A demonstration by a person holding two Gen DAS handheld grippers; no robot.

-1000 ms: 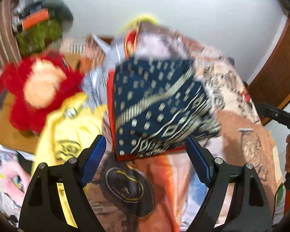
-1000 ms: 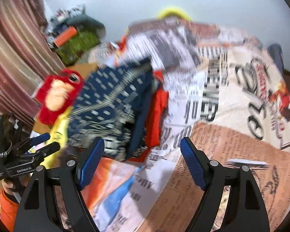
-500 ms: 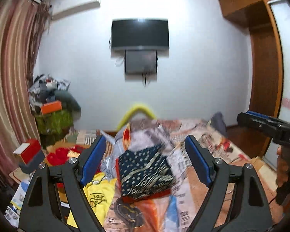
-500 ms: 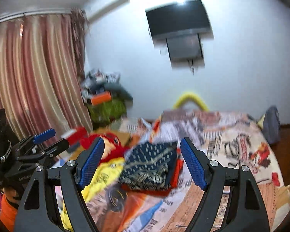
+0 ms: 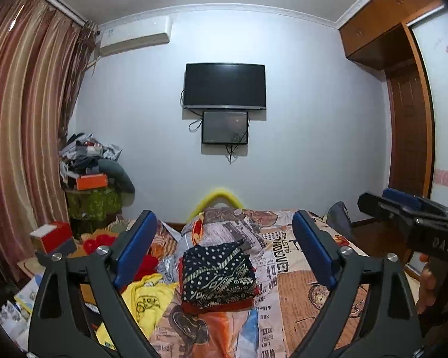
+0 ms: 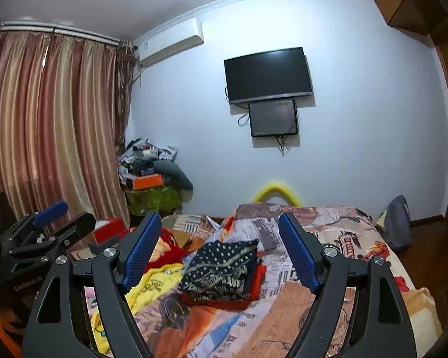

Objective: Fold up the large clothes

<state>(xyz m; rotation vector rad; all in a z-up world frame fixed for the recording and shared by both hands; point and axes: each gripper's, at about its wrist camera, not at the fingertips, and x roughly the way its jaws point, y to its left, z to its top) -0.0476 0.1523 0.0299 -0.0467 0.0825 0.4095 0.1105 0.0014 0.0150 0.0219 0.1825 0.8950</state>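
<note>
A folded navy patterned garment point(image 5: 218, 274) lies on a red garment point(image 5: 224, 304) on the bed; it also shows in the right wrist view point(image 6: 221, 271). My left gripper point(image 5: 224, 256) is open and empty, held high and well back from the folded pile. My right gripper point(image 6: 221, 253) is open and empty, also raised and back from it. The right gripper shows at the right edge of the left wrist view point(image 5: 409, 211); the left one shows at the left of the right wrist view point(image 6: 44, 232).
A yellow shirt point(image 5: 149, 295) lies left of the pile on the printed bedspread point(image 5: 286, 277). A red plush toy point(image 6: 170, 247), a red box point(image 5: 53, 235) and a cluttered heap point(image 5: 95, 179) stand at the left. Curtains hang left; a TV point(image 5: 225, 86) hangs on the far wall.
Both grippers have pulled up and back from just above the folded pile, tilting level, so the whole room is now in view. The folded garment stays on the bed.
</note>
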